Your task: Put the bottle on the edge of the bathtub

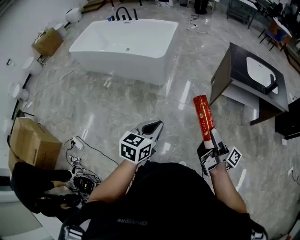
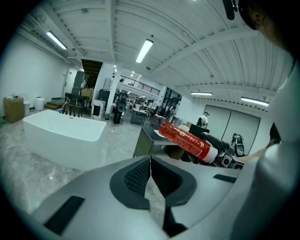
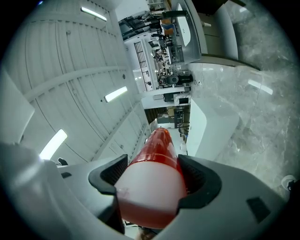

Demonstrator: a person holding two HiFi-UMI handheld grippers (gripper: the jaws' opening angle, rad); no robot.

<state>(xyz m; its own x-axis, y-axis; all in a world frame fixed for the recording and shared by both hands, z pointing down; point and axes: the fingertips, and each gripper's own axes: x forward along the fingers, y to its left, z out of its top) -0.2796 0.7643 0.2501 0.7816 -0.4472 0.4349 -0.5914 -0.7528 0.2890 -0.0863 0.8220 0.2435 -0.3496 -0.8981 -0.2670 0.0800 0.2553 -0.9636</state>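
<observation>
Red bottle with a white cap end is clamped in the right gripper; the jaws stand wide and the pads press both sides of the cap. The bottle is tilted, red end pointing forward, away from the person, above the grey marbled floor. Left gripper: jaws together, nothing between them, held beside the right one. The white bathtub stands ahead to the left, well apart from the bottle, with a black faucet at its far rim. A dark vanity cabinet stands to the right, nearer the bottle. A cardboard box sits on the floor at left.
</observation>
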